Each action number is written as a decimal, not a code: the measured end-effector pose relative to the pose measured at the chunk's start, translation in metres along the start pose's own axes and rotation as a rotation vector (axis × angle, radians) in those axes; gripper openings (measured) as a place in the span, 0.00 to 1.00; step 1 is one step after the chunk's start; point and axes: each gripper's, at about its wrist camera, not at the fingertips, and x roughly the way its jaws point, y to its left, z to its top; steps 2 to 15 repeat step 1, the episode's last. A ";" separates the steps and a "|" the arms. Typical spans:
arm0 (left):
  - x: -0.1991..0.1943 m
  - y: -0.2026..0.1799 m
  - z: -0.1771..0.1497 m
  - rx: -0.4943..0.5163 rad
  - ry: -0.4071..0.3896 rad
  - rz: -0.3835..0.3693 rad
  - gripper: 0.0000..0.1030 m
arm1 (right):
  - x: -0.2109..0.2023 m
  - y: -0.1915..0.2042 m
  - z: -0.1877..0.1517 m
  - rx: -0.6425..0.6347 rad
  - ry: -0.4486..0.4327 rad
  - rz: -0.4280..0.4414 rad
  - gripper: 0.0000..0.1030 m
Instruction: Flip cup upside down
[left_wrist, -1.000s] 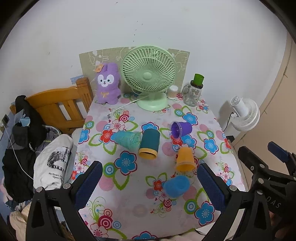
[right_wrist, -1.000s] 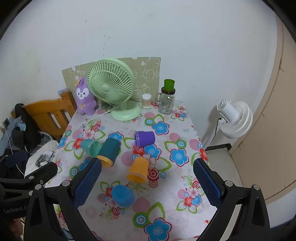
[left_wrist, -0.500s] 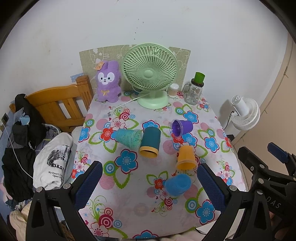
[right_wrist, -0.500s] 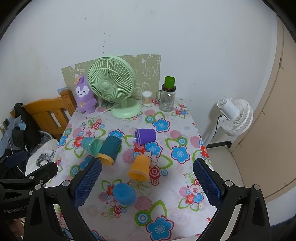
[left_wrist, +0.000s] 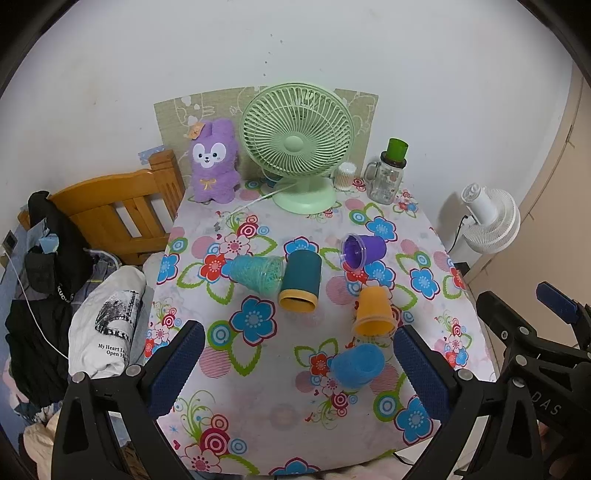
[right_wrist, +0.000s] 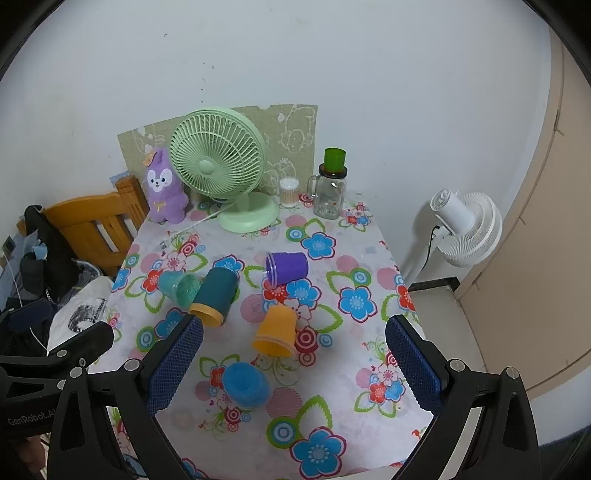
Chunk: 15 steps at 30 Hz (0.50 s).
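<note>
Several plastic cups lie on their sides on the flowered tablecloth (left_wrist: 258, 398): a light teal cup (left_wrist: 256, 275), a dark teal cup with an orange rim (left_wrist: 301, 280), a purple cup (left_wrist: 364, 250), an orange cup (left_wrist: 373, 311) and a blue cup (left_wrist: 357, 365). The right wrist view shows the same cups: light teal (right_wrist: 179, 287), dark teal (right_wrist: 214, 295), purple (right_wrist: 287, 266), orange (right_wrist: 277, 330), blue (right_wrist: 244, 384). My left gripper (left_wrist: 299, 373) is open and empty, above the near table edge. My right gripper (right_wrist: 293, 365) is open and empty, above the blue cup.
A green table fan (left_wrist: 297, 144), a purple plush rabbit (left_wrist: 214, 162), a glass jar mug with a green cup on top (left_wrist: 388, 173) and a small swab jar (left_wrist: 346, 176) stand at the back. A wooden chair (left_wrist: 118, 214) with clothes is left; a white fan (left_wrist: 491, 221) right.
Both grippers have drawn back and up a little, so the table looks slightly farther away. The cups have not moved. Both grippers stay open.
</note>
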 end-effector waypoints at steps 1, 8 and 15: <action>0.001 0.000 0.000 0.000 0.003 -0.001 1.00 | 0.001 0.000 0.000 0.000 0.003 0.000 0.97; 0.001 0.000 0.000 0.000 0.003 -0.001 1.00 | 0.001 0.000 0.000 0.000 0.003 0.000 0.97; 0.001 0.000 0.000 0.000 0.003 -0.001 1.00 | 0.001 0.000 0.000 0.000 0.003 0.000 0.97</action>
